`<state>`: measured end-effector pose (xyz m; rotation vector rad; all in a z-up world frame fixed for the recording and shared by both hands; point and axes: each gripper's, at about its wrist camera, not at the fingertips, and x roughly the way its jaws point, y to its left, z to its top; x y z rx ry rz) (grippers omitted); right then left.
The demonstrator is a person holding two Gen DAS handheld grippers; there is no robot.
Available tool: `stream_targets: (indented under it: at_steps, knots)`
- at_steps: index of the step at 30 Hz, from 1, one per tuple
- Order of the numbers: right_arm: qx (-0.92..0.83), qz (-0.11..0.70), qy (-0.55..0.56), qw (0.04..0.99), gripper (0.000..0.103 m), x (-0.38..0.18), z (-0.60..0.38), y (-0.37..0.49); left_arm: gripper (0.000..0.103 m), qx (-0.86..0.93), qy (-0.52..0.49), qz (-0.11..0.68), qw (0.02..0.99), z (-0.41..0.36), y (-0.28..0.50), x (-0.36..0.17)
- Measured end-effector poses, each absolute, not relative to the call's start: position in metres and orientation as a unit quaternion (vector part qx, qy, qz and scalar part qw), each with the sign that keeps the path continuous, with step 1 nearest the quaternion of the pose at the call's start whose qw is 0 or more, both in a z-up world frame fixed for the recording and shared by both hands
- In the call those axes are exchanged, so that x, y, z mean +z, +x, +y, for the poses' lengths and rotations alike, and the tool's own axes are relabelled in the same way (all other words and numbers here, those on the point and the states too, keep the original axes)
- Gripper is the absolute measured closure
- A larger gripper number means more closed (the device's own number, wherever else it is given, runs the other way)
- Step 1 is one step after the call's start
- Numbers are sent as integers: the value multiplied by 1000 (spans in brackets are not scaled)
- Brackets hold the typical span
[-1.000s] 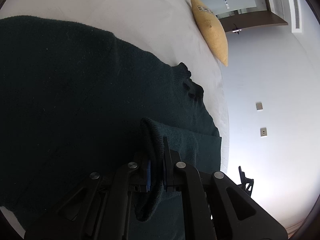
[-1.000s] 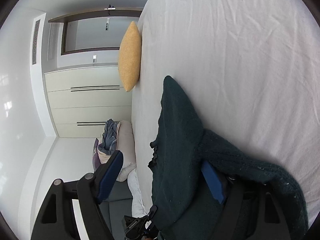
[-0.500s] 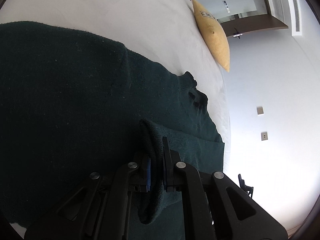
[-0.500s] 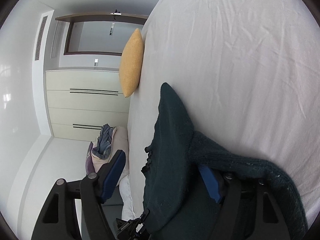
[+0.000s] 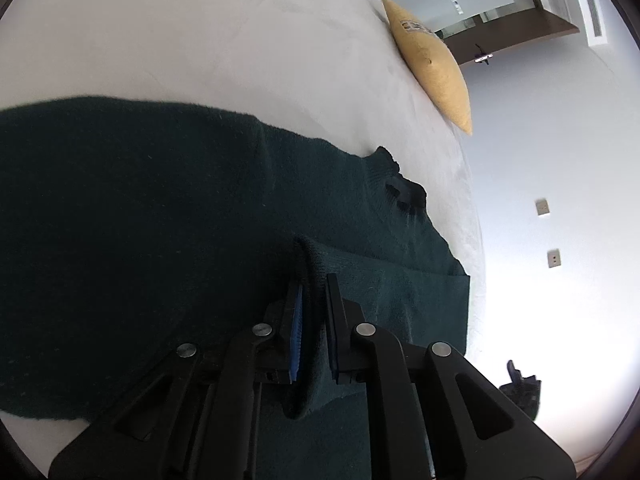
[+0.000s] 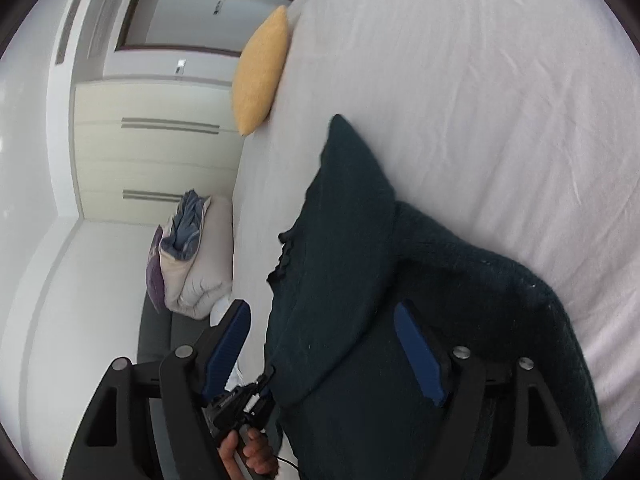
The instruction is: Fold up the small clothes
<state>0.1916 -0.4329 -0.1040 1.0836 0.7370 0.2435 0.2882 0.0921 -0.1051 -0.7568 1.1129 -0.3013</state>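
folding is only part done, i think. the dark green sweater lies on the white bed, with one part laid over the body near the collar. my left gripper pinches a folded edge of the sweater tight between its blue pads, and that edge is lifted off the bed. my right gripper has its fingers spread wide. sweater cloth hangs between them, but the pads do not press on it. i still need to lay this side down, then fold the rest and make it flat.

the yellow pillow has a small dark print on it, too small for me to read. i see no other words or brand.
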Motion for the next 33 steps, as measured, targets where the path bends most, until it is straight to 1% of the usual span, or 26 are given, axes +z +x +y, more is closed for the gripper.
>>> stream_targets:
  at_steps: [3,4,7,8,11,15,18,24,26,27,29,30,32,33]
  knots:
    - [130,326,469,811,24,-79,-439,209,94,-101,-314,484,811,94,274,-77]
    - [135,326,462,813,21,-77,-443,221,94,-103,-301,473,821,89,271,-69]
    - [130,332,453,817,21,-84,-458,260,94,-149,-269,455,836,61,267,-57]
    - [139,335,461,810,21,-90,-462,274,94,-166,-254,452,839,50,267,-58]
    - [163,343,479,792,21,-108,-468,308,94,-174,-219,477,833,26,272,-78]
    - [162,369,479,780,21,-131,-467,334,94,-165,-227,493,823,24,275,-108]
    - [179,386,452,784,22,-137,-457,326,94,-171,-245,484,822,29,274,-116]
    - [200,401,436,780,22,-139,-455,271,94,-183,-281,469,817,50,261,-122]
    - [173,400,434,789,22,-133,-460,252,94,-168,-288,462,822,64,247,-112]
    - [159,401,435,791,20,-129,-462,242,94,-162,-292,448,829,75,237,-102]
    - [178,378,445,792,20,-117,-460,219,94,-143,-310,415,843,103,213,-83]
    - [187,367,444,796,20,-108,-455,208,92,-125,-326,402,847,122,200,-77]
    - [208,357,433,801,19,-97,-440,188,70,-84,-380,370,844,172,163,-75]
    - [216,356,430,801,19,-94,-430,181,35,-63,-414,349,838,199,142,-77]
